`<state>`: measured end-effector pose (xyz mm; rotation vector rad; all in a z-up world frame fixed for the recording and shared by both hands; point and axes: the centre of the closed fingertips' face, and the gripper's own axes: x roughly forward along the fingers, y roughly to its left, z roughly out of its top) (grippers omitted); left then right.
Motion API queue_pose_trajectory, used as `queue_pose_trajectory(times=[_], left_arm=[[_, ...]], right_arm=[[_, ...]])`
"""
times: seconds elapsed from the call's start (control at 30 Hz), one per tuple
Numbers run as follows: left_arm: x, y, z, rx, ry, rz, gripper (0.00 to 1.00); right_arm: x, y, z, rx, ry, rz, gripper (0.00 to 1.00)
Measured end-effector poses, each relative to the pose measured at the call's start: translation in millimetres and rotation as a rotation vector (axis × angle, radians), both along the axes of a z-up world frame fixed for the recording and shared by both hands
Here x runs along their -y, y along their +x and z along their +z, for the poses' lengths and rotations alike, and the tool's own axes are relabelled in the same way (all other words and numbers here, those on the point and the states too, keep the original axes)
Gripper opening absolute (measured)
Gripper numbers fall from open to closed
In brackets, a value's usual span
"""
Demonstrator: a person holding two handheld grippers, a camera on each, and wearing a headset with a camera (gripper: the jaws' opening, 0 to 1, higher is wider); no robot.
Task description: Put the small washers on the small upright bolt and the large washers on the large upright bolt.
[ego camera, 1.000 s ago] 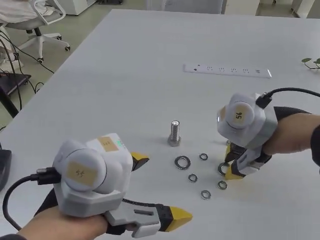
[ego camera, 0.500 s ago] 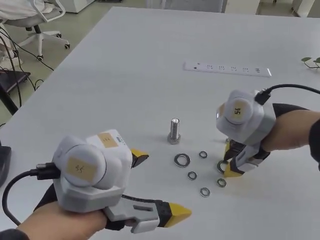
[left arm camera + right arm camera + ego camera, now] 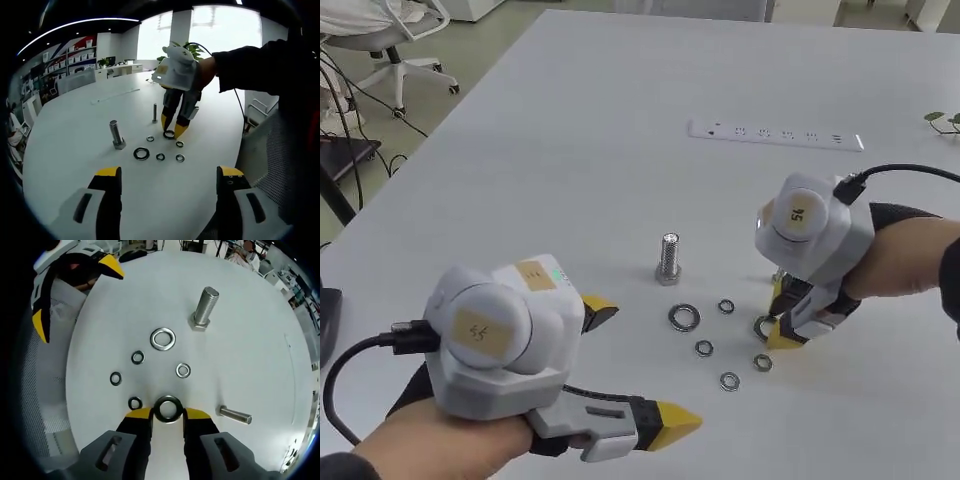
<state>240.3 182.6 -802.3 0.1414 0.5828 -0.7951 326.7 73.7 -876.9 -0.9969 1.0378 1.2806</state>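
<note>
Washers lie on the white bench [image 3: 570,150], just near-right of the upright large bolt [image 3: 668,260]: four small washers [image 3: 704,348] and a free large washer [image 3: 684,318]. The right claw [image 3: 167,415] points down, tips clamped on a second large washer [image 3: 167,400], which seems to touch the bench. The small bolt [image 3: 155,113] stands just beyond. The left claw [image 3: 642,368] hovers near-left, jaws apart, empty.
</note>
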Motion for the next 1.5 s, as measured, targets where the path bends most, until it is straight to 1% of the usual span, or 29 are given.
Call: queue_pose_trajectory(times=[0.47, 0.8, 0.87, 1.0, 1.17, 1.4, 1.5], left_arm=[[0.5, 0.7, 0.6, 0.004, 0.000, -0.002, 0.77], [1.7, 0.1, 1.5, 0.007, -0.001, -0.008, 0.77], [2.0, -0.1, 1.7, 0.006, -0.003, -0.010, 0.77], [2.6, 0.1, 2.9, 0.010, -0.004, -0.012, 0.77], [3.5, -0.1, 3.7, 0.010, -0.005, -0.015, 0.77], [3.4, 0.3, 5.6, 0.016, -0.005, -0.014, 0.77], [3.4, 0.5, 7.0, 0.020, -0.009, -0.014, 0.77]], right_arm=[[-0.2, -3.7, 3.5, -0.003, -0.008, 0.007, 0.24], [0.5, -6.4, 12.0, -0.008, -0.021, 0.011, 0.24], [0.2, -7.6, 16.3, -0.008, -0.024, 0.015, 0.24], [-4.0, -8.2, 27.6, -0.005, -0.013, 0.020, 0.23], [-7.6, -5.3, 37.3, 0.012, -0.005, 0.034, 0.23], [-21.2, -0.3, 65.2, 0.053, 0.019, 0.056, 0.23], [-26.5, 3.9, 73.0, 0.071, 0.024, 0.068, 0.23]])
